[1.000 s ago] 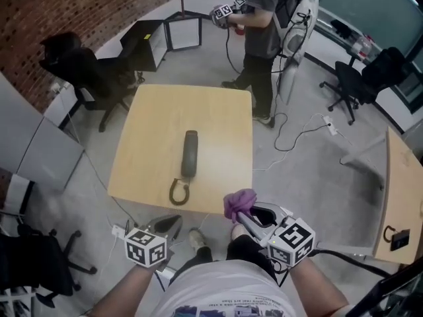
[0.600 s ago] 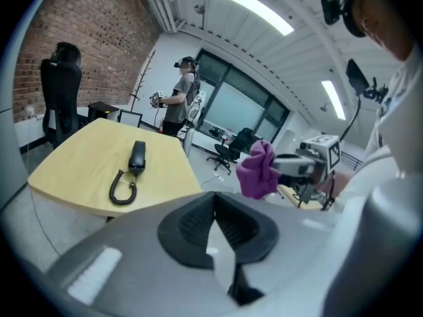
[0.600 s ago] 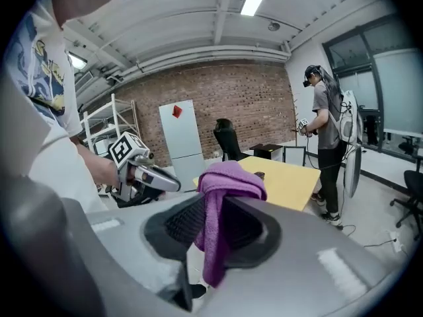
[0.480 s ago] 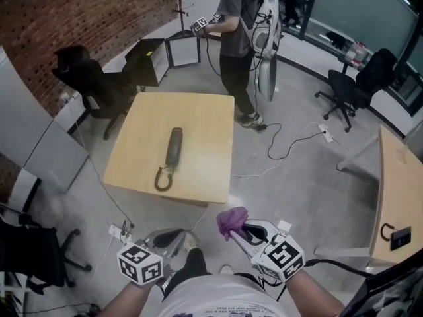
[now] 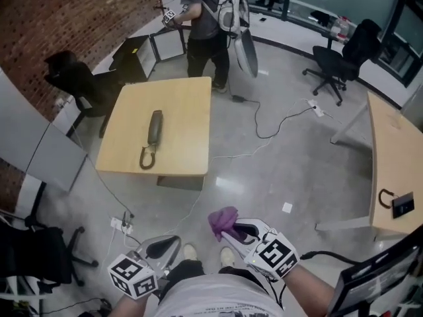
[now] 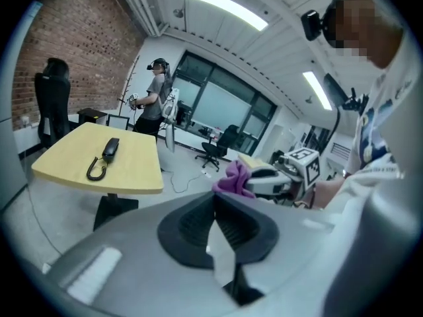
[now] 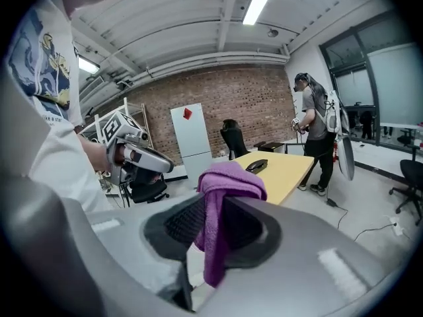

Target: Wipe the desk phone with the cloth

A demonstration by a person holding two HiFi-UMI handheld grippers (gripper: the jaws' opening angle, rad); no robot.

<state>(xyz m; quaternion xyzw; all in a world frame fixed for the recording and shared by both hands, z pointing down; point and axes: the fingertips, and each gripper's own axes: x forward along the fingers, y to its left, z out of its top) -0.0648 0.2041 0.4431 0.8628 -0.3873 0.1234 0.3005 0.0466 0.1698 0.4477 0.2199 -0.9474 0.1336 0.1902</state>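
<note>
Head view: cloth gripped, phone well away on the table

The right gripper (image 5: pixel 232 232) is clamped on a purple cloth (image 5: pixel 223 219). The left gripper (image 5: pixel 170 243) has its jaws closed together on nothing. The desk phone (image 5: pixel 154 128) lies on a wooden table (image 5: pixel 182 104), well apart from both grippers.

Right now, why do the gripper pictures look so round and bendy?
Left gripper view: wide lens curves the room, corners go black, long ceiling light glares. Right gripper view: same curving; fuzzy purple cloth is sharp. Head view: grey floor gleams.
</note>
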